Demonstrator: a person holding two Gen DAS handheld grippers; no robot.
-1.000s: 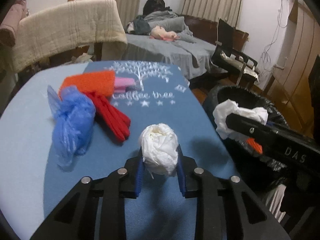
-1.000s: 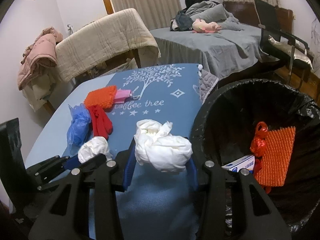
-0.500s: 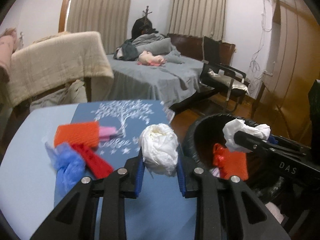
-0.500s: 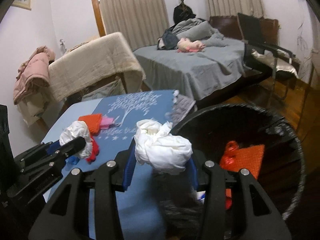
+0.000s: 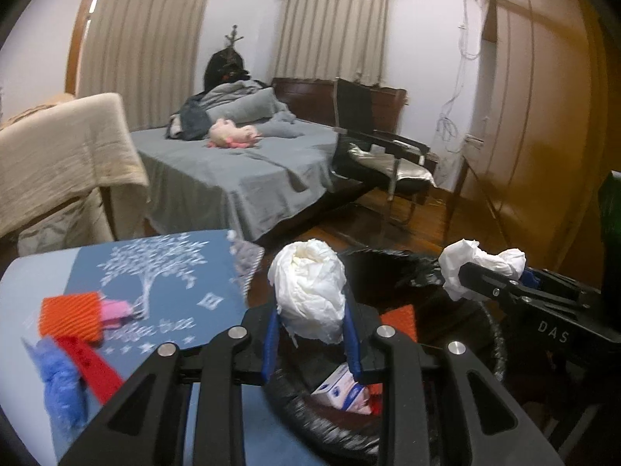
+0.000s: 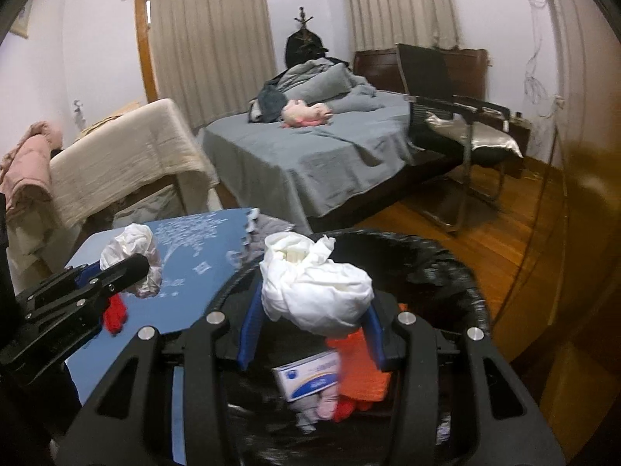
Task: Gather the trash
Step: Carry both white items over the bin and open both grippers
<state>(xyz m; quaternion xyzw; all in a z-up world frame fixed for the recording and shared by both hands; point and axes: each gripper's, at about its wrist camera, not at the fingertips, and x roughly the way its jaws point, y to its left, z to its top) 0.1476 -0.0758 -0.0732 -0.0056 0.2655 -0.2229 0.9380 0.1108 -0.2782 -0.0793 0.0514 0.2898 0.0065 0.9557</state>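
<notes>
Carrying one white wad (image 5: pixel 310 291) in the left hand-held gripper (image 5: pixel 310 343) and another wad (image 6: pixel 314 291) in the right hand-held gripper (image 6: pixel 310 334), each clamped tight, the person is hovering both over the bin (image 6: pixel 458 268); a box and orange scraps are lying inside, while red, orange and blue bits (image 5: pixel 62 380) are waiting on the worktop (image 5: pixel 217 283).

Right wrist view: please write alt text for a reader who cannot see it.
The right claw grips a crumpled white tissue wad above a black-lined trash bin holding a small box and orange mesh.
</notes>
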